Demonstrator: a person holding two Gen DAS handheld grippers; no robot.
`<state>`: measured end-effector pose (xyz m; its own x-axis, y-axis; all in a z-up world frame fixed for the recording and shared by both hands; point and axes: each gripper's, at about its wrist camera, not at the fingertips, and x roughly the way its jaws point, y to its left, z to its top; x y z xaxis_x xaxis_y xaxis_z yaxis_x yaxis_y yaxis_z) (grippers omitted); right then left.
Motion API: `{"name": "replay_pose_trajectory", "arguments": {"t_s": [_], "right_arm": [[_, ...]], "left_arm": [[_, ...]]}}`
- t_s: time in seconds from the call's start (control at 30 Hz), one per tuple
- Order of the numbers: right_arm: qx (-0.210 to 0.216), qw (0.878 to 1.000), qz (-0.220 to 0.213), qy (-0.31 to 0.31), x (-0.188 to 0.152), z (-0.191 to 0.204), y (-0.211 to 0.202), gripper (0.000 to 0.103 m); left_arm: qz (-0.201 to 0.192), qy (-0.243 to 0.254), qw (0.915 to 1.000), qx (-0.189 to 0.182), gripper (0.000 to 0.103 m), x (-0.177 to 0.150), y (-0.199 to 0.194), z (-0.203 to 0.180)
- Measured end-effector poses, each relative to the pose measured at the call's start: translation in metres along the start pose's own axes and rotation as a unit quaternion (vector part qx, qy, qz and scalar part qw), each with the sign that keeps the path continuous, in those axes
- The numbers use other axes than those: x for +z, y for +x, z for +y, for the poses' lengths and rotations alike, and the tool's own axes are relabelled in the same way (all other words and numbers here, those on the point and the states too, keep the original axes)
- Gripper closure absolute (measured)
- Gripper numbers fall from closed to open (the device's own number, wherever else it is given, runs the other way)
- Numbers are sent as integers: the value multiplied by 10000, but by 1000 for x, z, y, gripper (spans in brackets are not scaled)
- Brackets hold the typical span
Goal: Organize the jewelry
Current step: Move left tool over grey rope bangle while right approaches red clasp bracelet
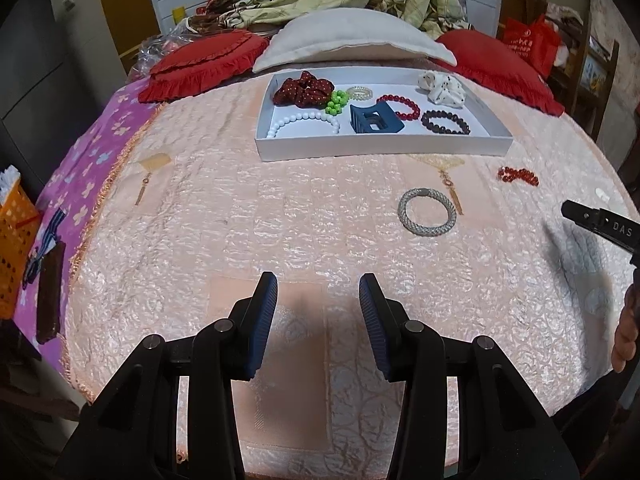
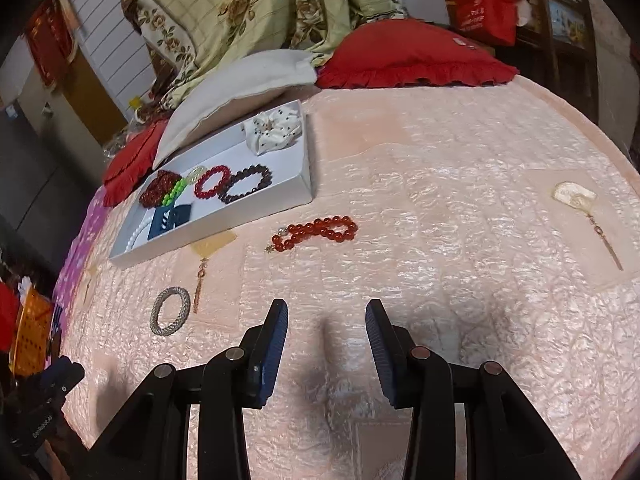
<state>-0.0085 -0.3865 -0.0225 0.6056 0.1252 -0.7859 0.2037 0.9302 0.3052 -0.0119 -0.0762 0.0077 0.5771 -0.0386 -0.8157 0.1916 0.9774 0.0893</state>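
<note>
Jewelry mostly sits in the white tray (image 1: 384,146) at upper centre; a silver bangle (image 1: 427,211) and red bead bracelet (image 2: 316,233) remain on the bed. My left hand-held gripper (image 1: 318,292) and right hand-held gripper (image 2: 326,316) gape wide, empty.

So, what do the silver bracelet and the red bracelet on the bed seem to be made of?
Silver bracelet: probably woven metal mesh or tiny beads, as its grey surface is finely textured and sparkling.
Red bracelet: glossy round beads, slightly translucent, so glass, resin or polished stone; the pictures cannot tell which.
</note>
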Motion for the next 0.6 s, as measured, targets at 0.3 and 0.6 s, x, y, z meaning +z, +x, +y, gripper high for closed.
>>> {"name": "replay_pose_trajectory", "arguments": {"t_s": [0.3,0.6], "right_arm": [[-33,9993,24,-381,0,3,7,64],[-138,9987,62,-477,8,-11,10,64]], "left_arm": [[88,267,9994,212,61,3,4,-20],[232,349,9990,149,61,4,18,-27]]}}
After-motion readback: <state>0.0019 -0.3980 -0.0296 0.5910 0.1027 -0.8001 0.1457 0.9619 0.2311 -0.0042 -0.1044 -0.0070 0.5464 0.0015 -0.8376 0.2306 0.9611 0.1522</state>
